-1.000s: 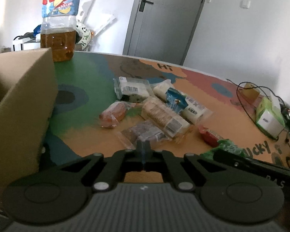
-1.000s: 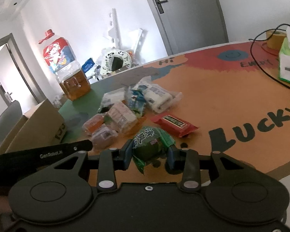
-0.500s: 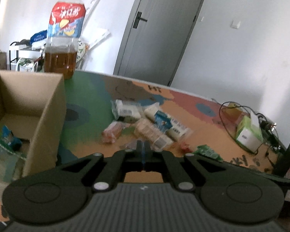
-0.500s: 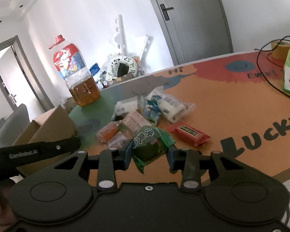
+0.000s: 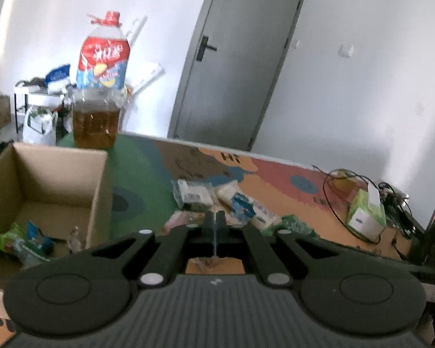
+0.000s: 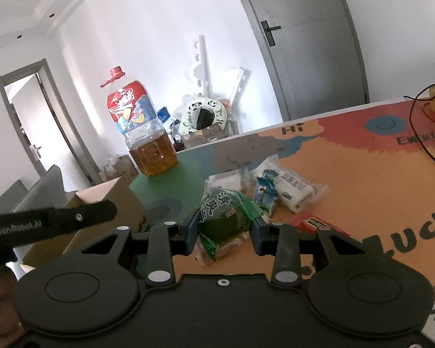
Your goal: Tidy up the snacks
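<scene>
The right gripper [image 6: 222,236] is clamping a green crinkly snack packet [image 6: 224,217] above the table, right of the open brown cardboard box [image 5: 43,191] holding a few packets, while the left gripper [image 5: 214,229] is hanging pinched together, empty, and several wrapped snacks [image 6: 287,188] are waiting.

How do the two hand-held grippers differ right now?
The left hand-held gripper has its jaws shut together with nothing visible between them; the right hand-held gripper is clamped on a green plastic snack packet. The left points toward the open brown cardboard box and snack pile; the right holds its packet above the table. Both are black two-finger units.
</scene>
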Demonstrator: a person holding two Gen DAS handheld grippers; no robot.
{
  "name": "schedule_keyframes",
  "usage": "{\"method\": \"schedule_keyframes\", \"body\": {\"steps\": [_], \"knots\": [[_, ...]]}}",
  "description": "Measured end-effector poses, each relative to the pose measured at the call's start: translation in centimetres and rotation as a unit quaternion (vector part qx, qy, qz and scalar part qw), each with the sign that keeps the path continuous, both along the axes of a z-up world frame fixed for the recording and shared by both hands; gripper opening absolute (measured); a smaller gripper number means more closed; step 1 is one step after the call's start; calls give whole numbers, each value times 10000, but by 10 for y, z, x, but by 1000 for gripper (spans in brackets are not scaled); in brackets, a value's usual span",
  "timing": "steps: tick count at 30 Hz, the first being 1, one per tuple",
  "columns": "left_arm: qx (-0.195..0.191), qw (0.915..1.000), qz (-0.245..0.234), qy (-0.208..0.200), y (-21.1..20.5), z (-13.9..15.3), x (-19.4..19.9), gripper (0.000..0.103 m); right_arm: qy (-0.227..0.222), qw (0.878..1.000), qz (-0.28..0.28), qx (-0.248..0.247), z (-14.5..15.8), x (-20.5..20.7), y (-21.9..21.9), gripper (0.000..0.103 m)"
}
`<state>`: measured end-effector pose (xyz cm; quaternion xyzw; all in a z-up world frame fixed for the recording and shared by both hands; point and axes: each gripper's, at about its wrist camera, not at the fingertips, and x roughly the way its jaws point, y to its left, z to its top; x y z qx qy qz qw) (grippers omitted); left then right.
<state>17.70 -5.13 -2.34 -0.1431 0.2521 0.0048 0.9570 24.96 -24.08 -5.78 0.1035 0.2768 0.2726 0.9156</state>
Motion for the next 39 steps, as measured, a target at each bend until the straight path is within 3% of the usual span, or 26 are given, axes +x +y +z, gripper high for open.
{"method": "schedule_keyframes", "body": {"steps": [3, 5, 8, 20, 31, 34, 36, 37, 39], "knots": [[95, 9997, 52, 220, -5, -9, 10, 15, -3, 10000, -44, -22, -1, -1, -3, 37], [30, 9994, 65, 345, -6, -17, 16, 48, 31, 9999, -99, -45, -2, -1, -7, 37], [21, 9995, 74, 319, -9, -28, 25, 67, 79, 9998, -168, -80, -6, 1, -14, 37], [339, 9958, 17, 847, -29, -69, 70, 79, 347, 9983, -462, -63, -29, 20, -41, 37], [544, 9933, 143, 1007, -32, -93, 87, 78, 546, 9967, -597, -21, -45, 34, -54, 37], [678, 9933, 146, 929, -35, -95, 88, 75, 580, 9964, -614, -16, -48, 35, -56, 37], [762, 9929, 189, 897, -36, -96, 89, 66, 587, 9964, -617, -13, -48, 35, -56, 37], [850, 9922, 229, 882, -37, -96, 89, 56, 585, 9964, -617, -14, -48, 35, -56, 37], [857, 9923, 204, 869, -36, -96, 88, 52, 575, 9965, -614, -18, -48, 35, -56, 37]]}}
